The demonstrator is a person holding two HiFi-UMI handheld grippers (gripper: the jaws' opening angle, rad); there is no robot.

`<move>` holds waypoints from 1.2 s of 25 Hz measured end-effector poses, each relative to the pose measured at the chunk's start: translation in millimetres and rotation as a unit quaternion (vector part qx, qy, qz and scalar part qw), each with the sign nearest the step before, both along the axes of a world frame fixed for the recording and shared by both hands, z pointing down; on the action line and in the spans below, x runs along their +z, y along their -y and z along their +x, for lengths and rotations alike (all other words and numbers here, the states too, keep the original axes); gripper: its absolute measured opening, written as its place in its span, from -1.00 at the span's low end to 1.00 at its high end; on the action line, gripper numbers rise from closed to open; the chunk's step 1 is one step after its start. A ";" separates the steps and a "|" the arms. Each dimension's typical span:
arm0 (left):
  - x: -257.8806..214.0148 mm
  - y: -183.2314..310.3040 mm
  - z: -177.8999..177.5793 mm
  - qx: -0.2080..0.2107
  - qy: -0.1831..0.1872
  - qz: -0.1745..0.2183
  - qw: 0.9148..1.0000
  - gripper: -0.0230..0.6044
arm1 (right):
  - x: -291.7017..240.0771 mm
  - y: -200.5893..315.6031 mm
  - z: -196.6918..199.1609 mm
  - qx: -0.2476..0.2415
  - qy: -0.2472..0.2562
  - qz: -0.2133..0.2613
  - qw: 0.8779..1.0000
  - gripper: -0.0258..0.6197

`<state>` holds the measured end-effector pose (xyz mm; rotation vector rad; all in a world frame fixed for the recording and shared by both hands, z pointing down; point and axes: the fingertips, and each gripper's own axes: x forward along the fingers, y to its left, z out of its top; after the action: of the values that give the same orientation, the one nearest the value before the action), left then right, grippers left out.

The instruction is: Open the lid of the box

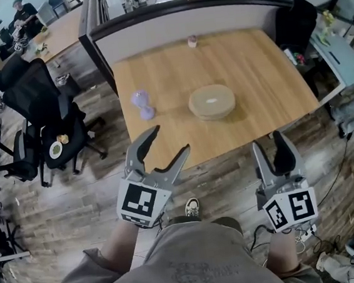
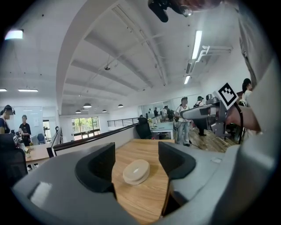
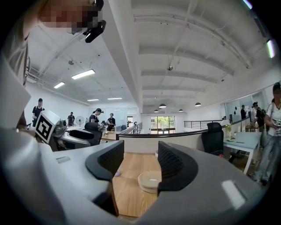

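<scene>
Open-plan office, pale wood table (image 1: pixel 251 67) dead ahead. Carries the round tan box (image 1: pixel 212 111) about mid-top, lid (image 1: pixel 211 98) on and shut. No step of the opening done, by the look of things.

Left gripper (image 1: pixel 169 140): released, jaws wide apart, nothing between them. Hangs well short of the box, off to its left, not even over the table. Right gripper (image 1: pixel 268 142): equally slack and empty, jaws parted, well short of the box and off to its right.

Likely trouble from here:
- Could raise the whole box instead of the lid, if pinched at the rim with the base left unpinned; looks low and light.
- Could shove the box away across the smooth wood, if approached flat from the near side rather than from above.
- Could slip off the lid; shallow rounded edge, little for pads to bite on.
- Cannot tell whether lifting, twisting or prying suits this lid; risks a crooked pull on a wrong guess.
- Could clip the purple thing (image 1: pixel 142 105) on a careless sweep from the left.

Bare wood all round the box otherwise. Purple thing near the box, to its left; pink item (image 1: pixel 192 40) well beyond the box, close to the grey partition (image 1: pixel 184 27). Black chair (image 1: pixel 33 90) far left of the box, people (image 1: pixel 2 36) at another desk beyond that. Plank floor (image 1: pixel 76 198) on the box's near side. White beamed ceiling (image 3: pixel 175 44) overhead, strip lights (image 2: pixel 196 44) on.
</scene>
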<state>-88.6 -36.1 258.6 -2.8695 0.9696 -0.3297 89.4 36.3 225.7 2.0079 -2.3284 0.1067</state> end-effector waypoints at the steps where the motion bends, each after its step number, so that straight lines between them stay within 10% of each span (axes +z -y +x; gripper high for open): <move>1: 0.2 4.3 0.4 0.000 -0.002 -0.004 1.000 0.01 | 1.4 4.7 0.6 0.000 0.001 -0.003 1.000 -0.22; 14: 11.7 43.8 27.0 0.000 -0.002 -0.021 1.000 0.01 | 13.2 56.4 24.8 -0.017 0.000 -0.010 1.000 -0.22; 30: 9.0 139.0 102.9 -0.117 -0.006 -0.029 0.993 0.01 | 13.4 190.0 118.3 -0.133 0.006 -0.008 0.991 -0.22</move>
<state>14.4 -175.2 267.6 -2.8142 1.3225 -0.3658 207.7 -153.7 239.1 1.6747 -2.5666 0.1222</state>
